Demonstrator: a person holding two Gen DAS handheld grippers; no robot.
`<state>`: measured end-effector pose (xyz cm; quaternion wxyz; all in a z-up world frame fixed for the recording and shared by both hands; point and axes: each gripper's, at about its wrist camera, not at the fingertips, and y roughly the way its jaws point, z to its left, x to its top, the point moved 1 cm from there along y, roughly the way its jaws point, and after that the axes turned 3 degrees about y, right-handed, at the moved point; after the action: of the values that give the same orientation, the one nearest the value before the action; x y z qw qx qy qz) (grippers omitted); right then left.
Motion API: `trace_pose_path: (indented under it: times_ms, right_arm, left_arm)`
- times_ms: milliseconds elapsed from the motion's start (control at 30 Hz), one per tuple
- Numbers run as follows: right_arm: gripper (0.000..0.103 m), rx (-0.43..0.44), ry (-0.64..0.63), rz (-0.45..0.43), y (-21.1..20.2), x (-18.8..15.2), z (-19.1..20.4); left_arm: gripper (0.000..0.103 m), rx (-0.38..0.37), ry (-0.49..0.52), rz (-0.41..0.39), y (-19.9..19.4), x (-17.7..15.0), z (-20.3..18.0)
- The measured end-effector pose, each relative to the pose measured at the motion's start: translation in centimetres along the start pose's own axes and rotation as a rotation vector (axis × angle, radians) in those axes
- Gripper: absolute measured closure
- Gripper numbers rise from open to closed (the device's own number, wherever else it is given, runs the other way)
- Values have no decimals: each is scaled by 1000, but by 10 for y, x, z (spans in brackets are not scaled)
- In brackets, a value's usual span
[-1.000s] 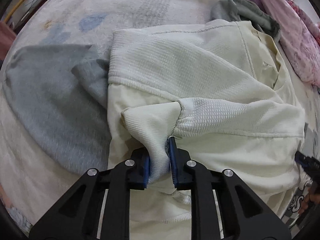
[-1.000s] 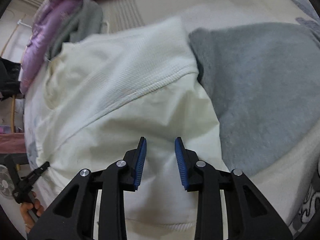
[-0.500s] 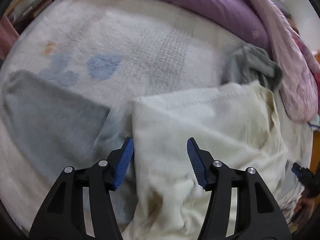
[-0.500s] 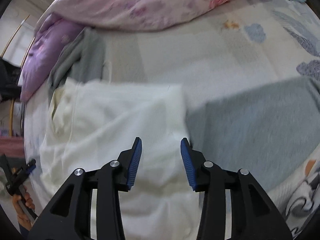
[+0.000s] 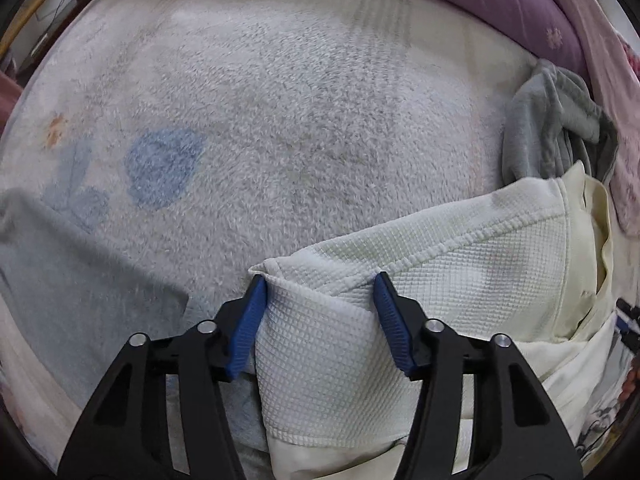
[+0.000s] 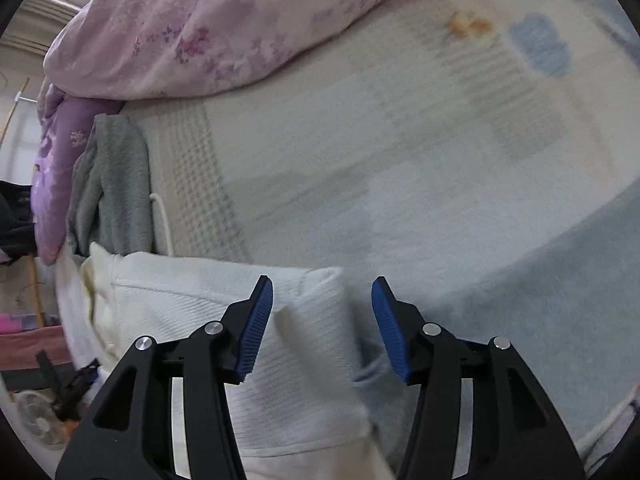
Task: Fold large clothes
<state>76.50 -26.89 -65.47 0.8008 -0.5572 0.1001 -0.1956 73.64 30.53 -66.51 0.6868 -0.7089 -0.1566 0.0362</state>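
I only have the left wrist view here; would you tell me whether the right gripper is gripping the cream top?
Observer: No, the right gripper is open, jaws wide apart. The folded corner of the cream top shows between them, unpinched.
Operator: Thank you. Is anything near the crumpled grey cloth that I should avoid?
Observer: Yes, a white cord runs along the bed beside the grey cloth.
Operator: And what is beyond the bed edge on that side?
Observer: A fan stands there, below the bed edge.
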Motion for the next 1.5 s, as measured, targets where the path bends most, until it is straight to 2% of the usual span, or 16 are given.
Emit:
trace_pose_path:
  times_ms: [67,133,200,333,600,700,900,1067,1200,1300,1500]
  right_arm:
    - [55,-23,-30,19,6,-1,6]
    - [71,-71,-77,11,6,-4,10]
    - [86,-71,-91,-5,2,-7,13]
    - [92,-73,-173,-106,-31,-24,24]
    - [97,25,-244,-245,-112,-71,35]
    - [97,57,-277,-275,-143,-96,37]
    - [98,87,-336,-292,-191,-155,28]
    - [98,66,-317,-268,-220,-224,-7]
    - [99,-1,-256,-237,-224,-298,-50]
    - [101,-78,-186,-198,-210,-350,-92]
    - [100,-114,6,-79,-160,-424,-155]
  left_arm:
    - [64,27,17,-5,-1,1,-1]
    - [84,36,17,-20,-4,2,-2]
    - [88,32,20,-49,-12,2,-4]
    - [91,41,27,-135,-43,-10,-5]
    - [91,-35,31,-290,-136,-53,-16]
    - [91,-46,28,-327,-161,-79,-23]
    - [92,-57,-30,-393,-208,-149,-8]
    - [92,-96,-68,-360,-226,-220,18]
    - [92,-132,-74,-308,-220,-280,41]
    - [92,-127,-76,-219,-197,-333,63]
    - [90,-178,-120,-40,-145,-412,93]
